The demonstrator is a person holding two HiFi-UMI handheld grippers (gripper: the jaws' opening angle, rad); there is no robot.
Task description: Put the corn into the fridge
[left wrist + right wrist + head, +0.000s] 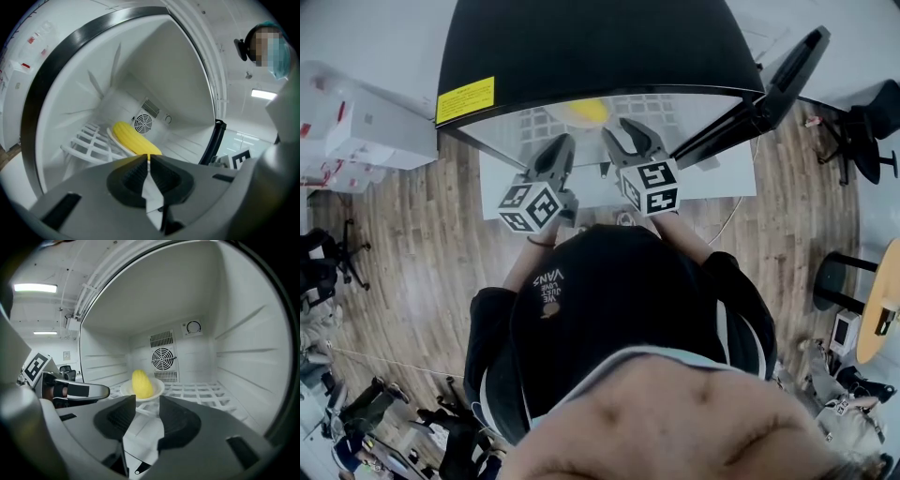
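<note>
Corn (142,384) beyond right hand-held gripper (146,401)

Bright, even indoor light; heavy fisheye in all 3 views.
Head view: sharp in centre, floor (422,244) boards bow hard twd the edges; fridge (581,47) top near black, little detail. Left gripper view: white fridge walls evenly lit, soft shadows by the ribs, corn (133,139) crisp & saturated; left claw (149,158) too near the lens, soft, pads in deep shadow; ceiling lamp (263,93) blown out; corners vignetted black. Right gripper view: dimmer, greyer inside; second lamp (35,287) blown out top left; right claw (146,401) blurred; thick black vignette all round.
</note>
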